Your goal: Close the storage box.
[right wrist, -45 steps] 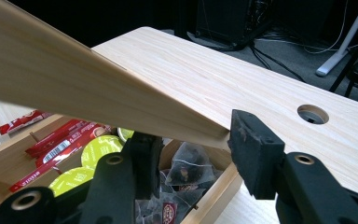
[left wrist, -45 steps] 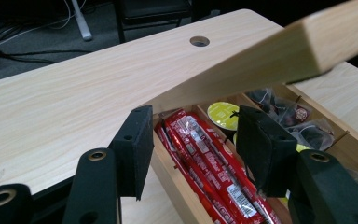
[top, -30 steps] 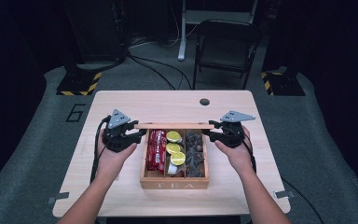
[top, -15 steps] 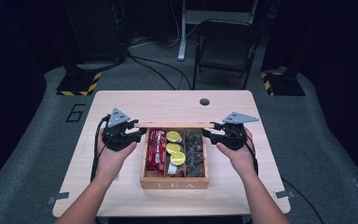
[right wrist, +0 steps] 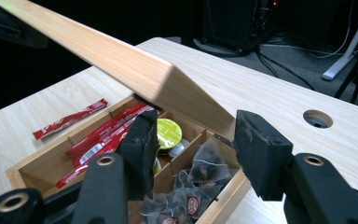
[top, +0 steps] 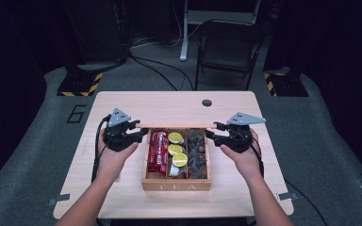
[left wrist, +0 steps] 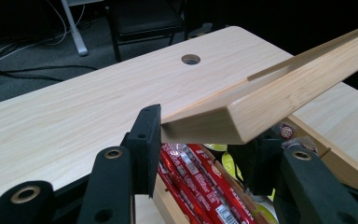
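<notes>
A wooden tea box [top: 176, 186] sits mid-table, its hinged lid [top: 176, 125] raised at the back. Inside lie red sachets [top: 158, 150], yellow-green capsules [top: 175, 149] and dark tea bags [top: 198, 153]. My left gripper [top: 139, 134] is shut on the lid's left corner; in the left gripper view the lid [left wrist: 279, 88] is pinched between the pads of that gripper [left wrist: 203, 135]. My right gripper [top: 212, 132] is at the lid's right corner. Its jaws have just been opening. In the right gripper view the lid [right wrist: 121, 60] hangs over the gap of the gripper [right wrist: 193, 135], with no pad pressing on it.
One red sachet [right wrist: 70, 119] lies on the table beside the box. The tabletop has a round cable hole [top: 207, 102] near its far edge. A folding chair [top: 228, 47] and cables stand on the floor beyond the table.
The right gripper has drifted slightly up and outward, and its jaws stand wider apart. The left gripper and the lid have kept their place.
</notes>
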`<state>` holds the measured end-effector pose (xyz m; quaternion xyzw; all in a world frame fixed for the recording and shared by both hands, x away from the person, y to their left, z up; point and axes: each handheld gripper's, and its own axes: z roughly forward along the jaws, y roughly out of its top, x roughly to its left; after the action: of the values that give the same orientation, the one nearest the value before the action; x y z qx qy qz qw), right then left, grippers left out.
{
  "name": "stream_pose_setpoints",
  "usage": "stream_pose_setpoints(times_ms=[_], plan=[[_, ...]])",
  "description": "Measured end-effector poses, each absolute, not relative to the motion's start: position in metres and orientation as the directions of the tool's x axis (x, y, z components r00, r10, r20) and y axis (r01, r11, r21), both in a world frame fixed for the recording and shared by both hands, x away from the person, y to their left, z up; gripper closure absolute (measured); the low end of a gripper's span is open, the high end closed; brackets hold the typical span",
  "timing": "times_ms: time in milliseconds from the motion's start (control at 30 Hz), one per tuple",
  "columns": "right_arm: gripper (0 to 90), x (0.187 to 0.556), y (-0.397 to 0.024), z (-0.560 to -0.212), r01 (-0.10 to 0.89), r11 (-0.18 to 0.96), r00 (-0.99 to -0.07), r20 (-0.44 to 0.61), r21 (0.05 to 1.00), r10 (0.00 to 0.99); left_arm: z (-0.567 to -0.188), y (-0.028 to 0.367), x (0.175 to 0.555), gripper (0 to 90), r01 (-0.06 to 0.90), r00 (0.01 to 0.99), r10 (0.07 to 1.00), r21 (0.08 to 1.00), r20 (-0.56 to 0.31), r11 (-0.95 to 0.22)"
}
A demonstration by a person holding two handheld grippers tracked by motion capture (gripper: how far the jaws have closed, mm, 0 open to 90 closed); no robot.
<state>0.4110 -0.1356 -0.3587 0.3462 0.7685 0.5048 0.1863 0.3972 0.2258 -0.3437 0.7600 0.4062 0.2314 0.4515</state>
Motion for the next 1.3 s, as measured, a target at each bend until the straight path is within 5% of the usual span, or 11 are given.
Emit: stream_pose_setpoints(times_ms=[1300], plan=[[50.8, 0.390, -0.133, -0.351, 0.332, 0.316, -0.707, 0.013, 0.889, 0.707, -0.354, 0.229, 0.379, 51.7, 0.383, 0.608, 0.794, 0.871, 0.013, -0.307]])
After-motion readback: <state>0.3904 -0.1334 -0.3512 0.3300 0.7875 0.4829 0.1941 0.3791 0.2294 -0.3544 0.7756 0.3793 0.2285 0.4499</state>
